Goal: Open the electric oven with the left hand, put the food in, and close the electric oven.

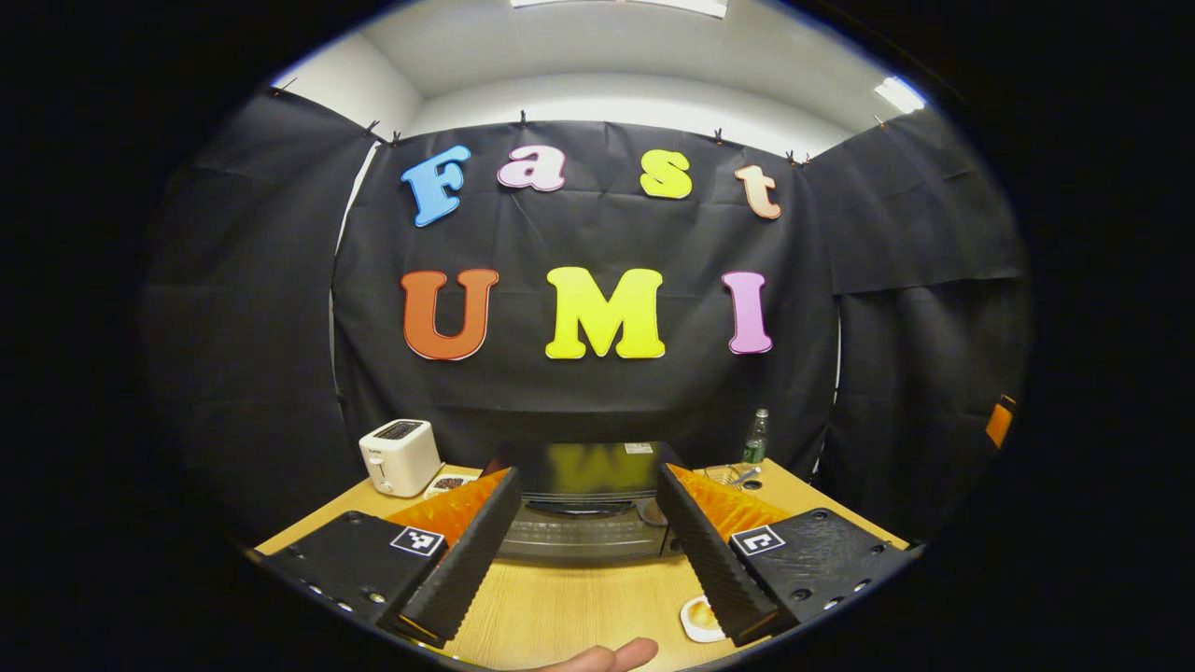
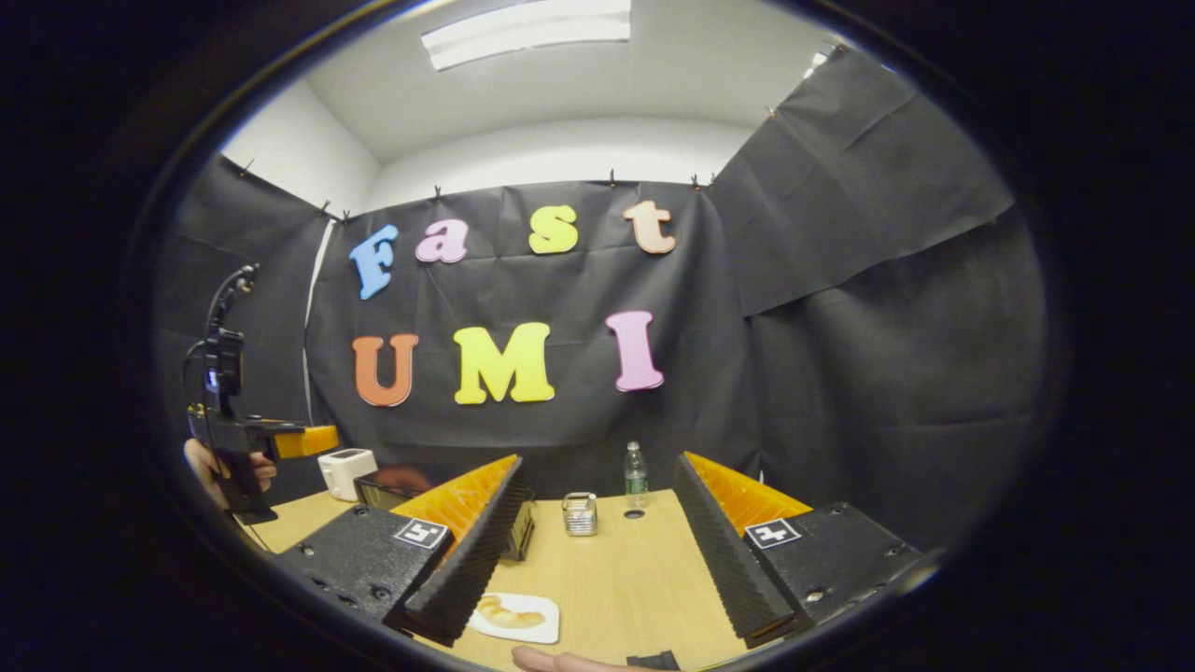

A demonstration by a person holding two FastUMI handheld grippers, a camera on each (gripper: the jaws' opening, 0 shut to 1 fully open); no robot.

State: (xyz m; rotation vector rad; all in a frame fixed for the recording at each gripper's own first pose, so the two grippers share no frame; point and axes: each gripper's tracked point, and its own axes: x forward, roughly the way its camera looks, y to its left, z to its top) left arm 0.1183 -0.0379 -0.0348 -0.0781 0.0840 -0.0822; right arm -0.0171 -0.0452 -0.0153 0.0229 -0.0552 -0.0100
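In the left gripper view the black electric oven (image 1: pixel 586 509) stands on the wooden table (image 1: pixel 569 611) straight ahead, door shut, framed between the fingers of my open left gripper (image 1: pixel 588 607). A white plate with food (image 1: pixel 700 619) peeks out beside its right finger. In the right gripper view my right gripper (image 2: pixel 597 611) is open above the table (image 2: pixel 625 579), and the white plate holding a golden pastry (image 2: pixel 513 616) lies by its left finger. The oven's corner (image 2: pixel 387 487) shows behind that finger. The left gripper (image 2: pixel 238 434), held by a hand, hovers at far left.
A white toaster (image 1: pixel 400 455) and a small dish (image 1: pixel 448 484) sit left of the oven. A water bottle (image 2: pixel 635 474) and a small metal holder (image 2: pixel 580 513) stand at the back of the table. A fingertip (image 1: pixel 607 658) shows at the bottom edge.
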